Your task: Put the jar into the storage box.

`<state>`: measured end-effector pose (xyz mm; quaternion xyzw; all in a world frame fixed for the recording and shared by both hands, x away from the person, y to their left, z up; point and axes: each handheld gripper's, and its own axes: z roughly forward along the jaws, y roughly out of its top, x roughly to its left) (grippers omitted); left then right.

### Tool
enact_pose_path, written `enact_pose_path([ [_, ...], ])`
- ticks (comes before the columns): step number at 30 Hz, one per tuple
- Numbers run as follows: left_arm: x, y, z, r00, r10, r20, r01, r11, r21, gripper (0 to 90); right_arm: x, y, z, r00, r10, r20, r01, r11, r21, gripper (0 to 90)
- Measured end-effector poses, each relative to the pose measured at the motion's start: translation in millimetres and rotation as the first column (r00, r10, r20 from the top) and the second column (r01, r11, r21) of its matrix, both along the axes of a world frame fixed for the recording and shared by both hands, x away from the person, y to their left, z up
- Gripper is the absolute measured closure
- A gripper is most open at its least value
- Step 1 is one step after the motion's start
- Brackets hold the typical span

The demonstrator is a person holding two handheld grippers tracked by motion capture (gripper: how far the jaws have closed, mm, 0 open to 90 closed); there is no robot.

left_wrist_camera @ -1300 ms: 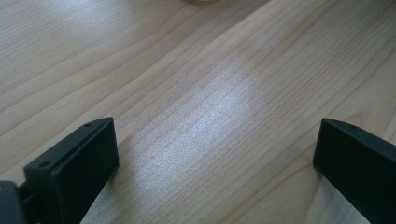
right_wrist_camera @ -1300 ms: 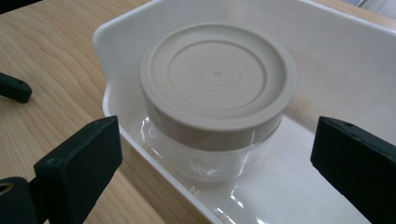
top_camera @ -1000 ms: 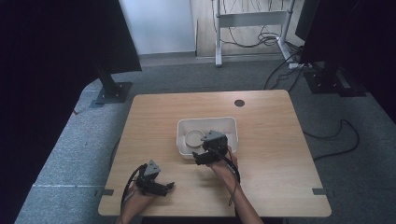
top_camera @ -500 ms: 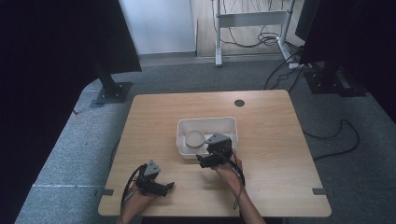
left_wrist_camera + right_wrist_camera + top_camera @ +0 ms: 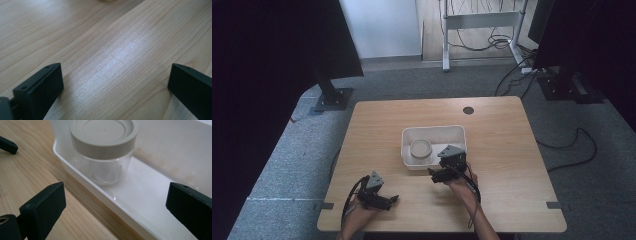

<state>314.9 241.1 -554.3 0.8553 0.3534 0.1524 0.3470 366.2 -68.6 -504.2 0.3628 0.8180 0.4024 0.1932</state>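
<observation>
1. Right gripper view: jar [image 5: 103, 152] stands upright in white tray [image 5: 160, 195], near its front-left wall; axis vertical, grey lid [image 5: 103, 133] up.
2. Looks light, rigid clear plastic, prob. slick; grip across the lid's rim.
3. Right claw [image 5: 113, 207] spread wide, empty, facing jar.
4. Left claw [image 5: 115, 87] spread over bare surface [image 5: 112, 37].

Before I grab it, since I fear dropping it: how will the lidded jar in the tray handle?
The jar looks empty, so probably light. Its clear wall seems smooth, maybe slippery. Squat and upright in the white tray, it should resist tipping.
</observation>
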Motion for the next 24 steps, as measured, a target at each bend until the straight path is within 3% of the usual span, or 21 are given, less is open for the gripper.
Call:
enact_pose_path([
  [24, 0.0, -0.1, 0.0, 1.0, 0.001, 0.0, -0.001, 1.0, -0.001, 0.0, -17.4, -28.5, -2.9, 0.9999, -0.014, -0.007, 0.013, 1.0, -0.004, 2.6],
])
